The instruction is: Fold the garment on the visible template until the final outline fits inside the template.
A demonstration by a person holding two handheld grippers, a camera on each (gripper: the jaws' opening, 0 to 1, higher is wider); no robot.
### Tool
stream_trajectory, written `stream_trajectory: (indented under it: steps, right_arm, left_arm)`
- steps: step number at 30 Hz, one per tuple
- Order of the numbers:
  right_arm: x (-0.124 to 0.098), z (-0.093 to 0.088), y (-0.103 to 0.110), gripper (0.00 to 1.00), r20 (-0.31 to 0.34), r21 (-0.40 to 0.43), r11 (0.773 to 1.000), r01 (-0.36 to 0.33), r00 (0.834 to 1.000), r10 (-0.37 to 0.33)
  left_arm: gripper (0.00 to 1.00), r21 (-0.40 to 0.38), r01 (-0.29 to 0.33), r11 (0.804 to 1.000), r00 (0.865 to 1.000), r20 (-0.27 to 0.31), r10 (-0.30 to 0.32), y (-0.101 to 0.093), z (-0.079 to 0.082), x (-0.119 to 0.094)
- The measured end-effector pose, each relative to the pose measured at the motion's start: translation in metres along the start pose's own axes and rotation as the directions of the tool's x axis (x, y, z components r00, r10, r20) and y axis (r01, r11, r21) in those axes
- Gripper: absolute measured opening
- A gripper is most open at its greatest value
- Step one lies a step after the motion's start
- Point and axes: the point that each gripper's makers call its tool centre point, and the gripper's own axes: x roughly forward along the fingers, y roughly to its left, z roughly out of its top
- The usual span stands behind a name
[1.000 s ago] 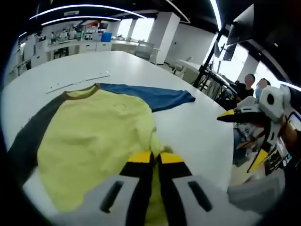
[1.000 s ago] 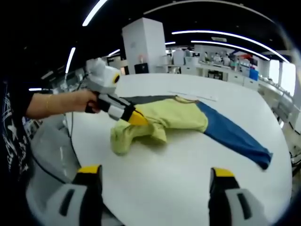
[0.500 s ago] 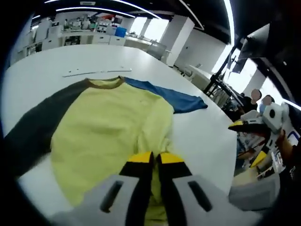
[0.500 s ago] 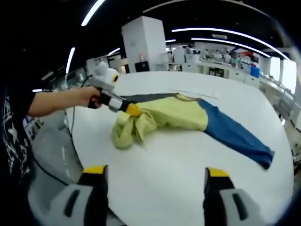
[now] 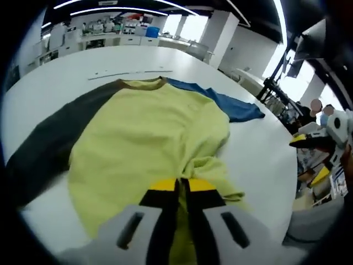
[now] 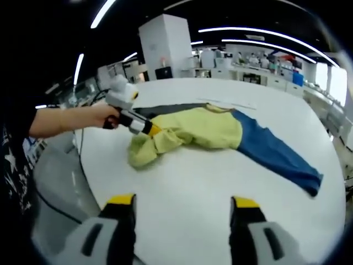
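On the tabletop [image 6: 220, 182], left gripper [image 5: 181, 186] fingers clenched on the shirt [image 5: 143, 127] hem - right gripper [image 6: 182, 201] released, empty. Risk: one-sided pull bunches the fabric - outline overshoots the template.

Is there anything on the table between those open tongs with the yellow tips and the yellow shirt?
Nothing visible. In the right gripper view, bare white table lies between the open right tongs and the shirt. The left tongs grip the shirt's hem from the far side, off that path.
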Motion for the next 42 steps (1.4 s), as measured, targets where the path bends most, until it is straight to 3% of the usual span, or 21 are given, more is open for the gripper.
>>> stream_trajectory:
  steps: [8,13,20,25,31,36,42]
  right_arm:
    - [0.004,0.001,-0.003,0.60,0.000,0.035,0.999,0.024,1.000,-0.024]
    - [0.009,0.013,0.002,0.54,0.023,0.080,0.997,-0.003,1.000,0.001]
    - [0.015,0.024,0.007,0.48,0.050,0.090,0.995,-0.034,0.998,0.030]
    - [0.022,0.032,0.007,0.41,0.060,0.103,0.994,-0.041,0.998,0.035]
    - [0.040,0.044,0.004,0.33,0.059,0.127,0.991,-0.040,0.998,0.033]
    - [0.056,0.052,0.021,0.33,0.049,0.081,0.993,-0.091,0.995,0.087]
    - [0.070,0.053,0.041,0.31,0.025,0.043,0.990,-0.133,0.991,0.132]
  left_arm:
    - [0.14,0.052,-0.064,0.997,0.997,0.041,0.061,0.010,0.002,-0.003]
    - [0.15,0.096,-0.047,0.994,0.995,0.090,0.039,0.000,0.007,-0.010]
    - [0.21,0.126,-0.035,0.991,0.989,0.146,0.017,-0.007,0.012,-0.040]
    - [0.21,0.087,-0.077,0.993,0.979,0.198,0.059,0.001,0.008,-0.072]
    - [0.19,0.056,-0.153,0.987,0.974,0.179,0.141,0.015,-0.020,-0.101]
    - [0.19,0.059,-0.171,0.983,0.979,0.120,0.163,0.016,-0.047,-0.103]
    - [0.18,0.047,-0.159,0.986,0.984,0.087,0.154,0.013,-0.061,-0.100]
